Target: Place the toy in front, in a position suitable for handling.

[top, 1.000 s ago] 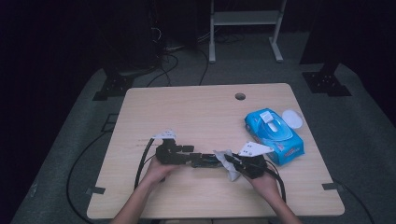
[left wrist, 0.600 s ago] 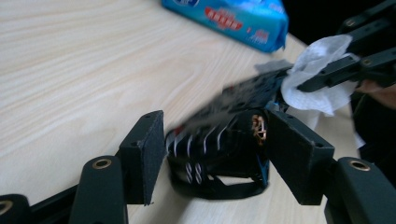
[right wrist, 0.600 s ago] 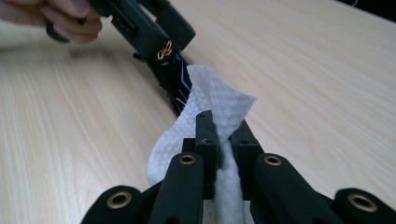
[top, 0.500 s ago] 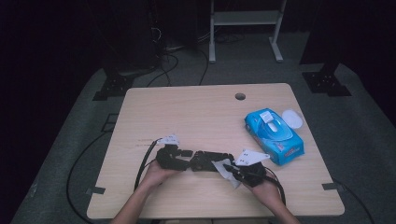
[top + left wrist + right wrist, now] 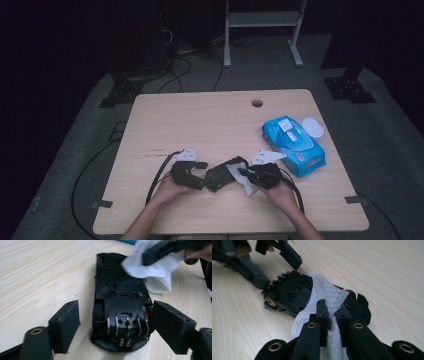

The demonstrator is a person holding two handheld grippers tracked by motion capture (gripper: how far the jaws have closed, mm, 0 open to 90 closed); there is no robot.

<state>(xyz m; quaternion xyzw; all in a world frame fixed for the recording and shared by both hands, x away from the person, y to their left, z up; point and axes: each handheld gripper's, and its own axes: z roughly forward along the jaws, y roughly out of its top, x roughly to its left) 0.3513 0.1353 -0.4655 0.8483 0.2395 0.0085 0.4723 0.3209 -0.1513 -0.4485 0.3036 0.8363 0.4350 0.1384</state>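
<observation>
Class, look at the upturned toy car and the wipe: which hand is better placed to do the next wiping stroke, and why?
Right. The right tongs are shut on the wipe, which already lies on the toy car underside. The left tongs have just been opening around the car's end, gripping nothing.

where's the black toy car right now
In the high view the black toy car lies upside down near the table's front edge, between the left gripper and right gripper, whose white wipe rests on it.

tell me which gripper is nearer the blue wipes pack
Right. The right gripper, shut on a white wipe, sits just left of the wipes pack. The left gripper lies further left, beyond the toy car.
</observation>
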